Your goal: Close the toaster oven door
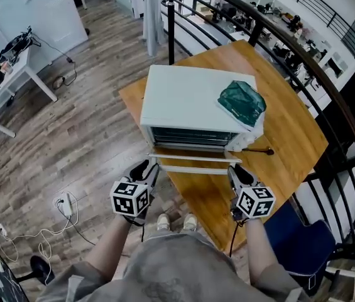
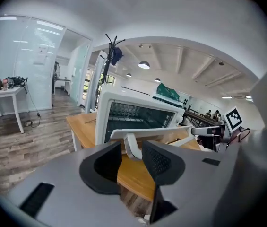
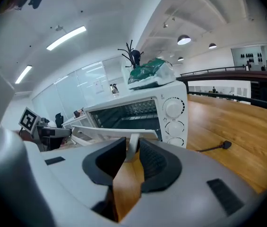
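A white toaster oven (image 1: pixel 196 102) stands on the wooden table (image 1: pixel 290 131), its door (image 1: pixel 193 159) hanging open and nearly flat toward me. My left gripper (image 1: pixel 149 167) is at the left end of the door handle (image 1: pixel 193 169). In the left gripper view, the handle's left bracket (image 2: pixel 131 146) sits between the left gripper's (image 2: pixel 132 150) jaws with a sliver of room on one side. My right gripper (image 1: pixel 234 170) is at the handle's right end. In the right gripper view, that gripper (image 3: pixel 132 152) has its pads pressing on the handle's right post (image 3: pixel 133 144).
A green bag (image 1: pixel 243 102) lies on top of the oven at its right. A black plug and cable (image 1: pixel 257 150) rest on the table right of the door. A dark railing (image 1: pixel 328 87) curves behind the table. A blue chair (image 1: pixel 296 238) stands at the lower right.
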Demonstrator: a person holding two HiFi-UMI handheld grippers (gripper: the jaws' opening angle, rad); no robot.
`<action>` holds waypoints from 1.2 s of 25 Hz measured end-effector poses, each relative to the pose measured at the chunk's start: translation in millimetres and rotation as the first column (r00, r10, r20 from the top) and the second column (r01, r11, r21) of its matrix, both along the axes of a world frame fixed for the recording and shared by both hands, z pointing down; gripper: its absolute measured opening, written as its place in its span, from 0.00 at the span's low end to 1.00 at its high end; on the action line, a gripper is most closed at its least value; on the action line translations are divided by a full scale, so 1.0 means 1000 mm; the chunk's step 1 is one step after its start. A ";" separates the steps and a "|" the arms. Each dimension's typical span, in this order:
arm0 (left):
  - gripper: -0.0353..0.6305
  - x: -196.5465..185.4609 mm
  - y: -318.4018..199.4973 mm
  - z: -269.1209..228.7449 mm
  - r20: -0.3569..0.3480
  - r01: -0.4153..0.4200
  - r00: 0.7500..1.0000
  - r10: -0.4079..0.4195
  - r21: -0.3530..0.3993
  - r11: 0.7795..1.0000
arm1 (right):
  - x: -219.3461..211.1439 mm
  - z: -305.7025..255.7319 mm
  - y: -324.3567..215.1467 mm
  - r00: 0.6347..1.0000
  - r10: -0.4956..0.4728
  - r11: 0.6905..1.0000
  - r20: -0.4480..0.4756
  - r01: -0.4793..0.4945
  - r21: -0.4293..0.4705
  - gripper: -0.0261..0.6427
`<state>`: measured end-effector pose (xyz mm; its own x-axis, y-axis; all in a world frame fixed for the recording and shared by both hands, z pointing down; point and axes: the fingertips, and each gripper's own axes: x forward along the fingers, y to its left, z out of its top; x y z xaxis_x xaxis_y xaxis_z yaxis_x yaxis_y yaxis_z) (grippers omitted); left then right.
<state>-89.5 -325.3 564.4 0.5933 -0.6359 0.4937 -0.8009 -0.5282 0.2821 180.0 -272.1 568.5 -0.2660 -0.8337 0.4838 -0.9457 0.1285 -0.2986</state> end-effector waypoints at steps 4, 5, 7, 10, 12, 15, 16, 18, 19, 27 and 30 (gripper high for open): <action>0.24 0.006 -0.027 -0.016 -0.040 0.065 0.997 -0.067 -0.044 0.997 | 0.006 -0.018 -0.028 1.000 0.016 0.999 -0.003 -0.016 0.052 0.20; 0.22 0.009 -0.034 -0.020 -0.038 0.070 0.997 -0.071 -0.035 0.997 | 0.007 -0.021 -0.036 1.000 0.020 0.998 0.005 -0.020 0.063 0.20; 0.22 0.012 -0.047 -0.026 -0.049 0.085 0.995 -0.086 -0.009 0.996 | 0.009 -0.027 -0.049 1.000 0.029 0.996 0.012 -0.030 0.081 0.20; 0.22 0.012 -0.062 -0.033 -0.098 0.129 0.987 -0.130 -0.018 0.991 | 0.012 -0.034 -0.066 0.999 0.035 0.995 0.010 -0.035 0.097 0.20; 0.23 0.013 -0.072 -0.039 -0.096 0.140 0.985 -0.141 -0.018 0.990 | 0.014 -0.039 -0.076 0.999 0.038 0.994 0.034 -0.041 0.102 0.20; 0.23 0.017 -0.082 -0.043 -0.052 0.123 0.991 -0.124 -0.008 0.992 | 0.018 -0.042 -0.086 0.999 0.029 0.994 0.025 -0.032 0.104 0.21; 0.23 0.017 -0.083 -0.042 -0.031 0.110 0.993 -0.110 -0.004 0.994 | 0.018 -0.041 -0.087 1.000 0.014 0.995 -0.019 -0.012 0.102 0.21; 0.23 0.015 -0.081 -0.040 0.009 0.083 0.997 -0.083 0.002 0.997 | 0.016 -0.042 -0.086 0.992 -0.024 0.995 -0.124 0.036 0.093 0.24; 0.23 0.014 -0.078 -0.041 0.019 0.075 0.997 -0.075 0.005 0.997 | 0.014 -0.046 -0.084 0.987 -0.042 0.994 -0.157 0.056 0.091 0.24; 0.16 0.016 -0.047 -0.130 0.029 -0.012 1.000 0.006 0.225 0.974 | -0.005 -0.172 -0.038 0.985 -0.125 0.940 -0.117 0.155 0.303 0.13; 0.15 0.024 -0.034 -0.176 0.042 -0.057 0.998 0.045 0.340 0.939 | -0.010 -0.228 -0.019 0.983 -0.137 0.890 -0.124 0.177 0.421 0.12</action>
<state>-65.7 -359.2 388.2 0.6164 -0.7387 0.2728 -0.7761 -0.6284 0.0519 169.7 -290.6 340.9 -0.3833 -0.9163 0.1165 -0.9225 0.3736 -0.0967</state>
